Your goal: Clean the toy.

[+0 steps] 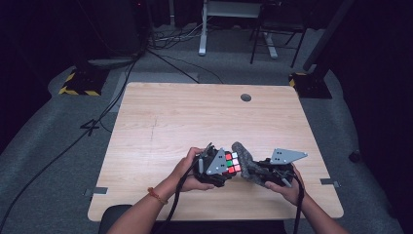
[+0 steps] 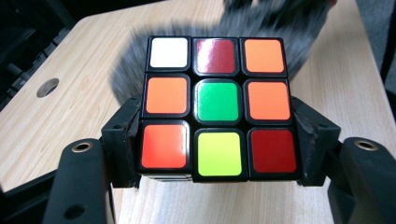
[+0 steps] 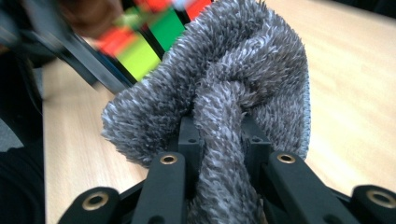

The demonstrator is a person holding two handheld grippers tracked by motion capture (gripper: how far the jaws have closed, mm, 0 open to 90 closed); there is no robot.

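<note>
A scrambled puzzle cube with red, orange, green, yellow and white stickers is clamped between the black jaws of my left gripper near the table's front edge. A fluffy grey cloth is bunched between the jaws of my right gripper. In the high view the cloth touches the cube's right side. In the right gripper view the cube sits blurred just behind the cloth. Behind the cube the left gripper view catches the grey cloth, blurred.
The wooden table has a round cable hole at its back right. Beyond the table lie floor cables, a desk frame and yellow-black striped stand bases. Both of the person's hands hold the grippers at the front edge.
</note>
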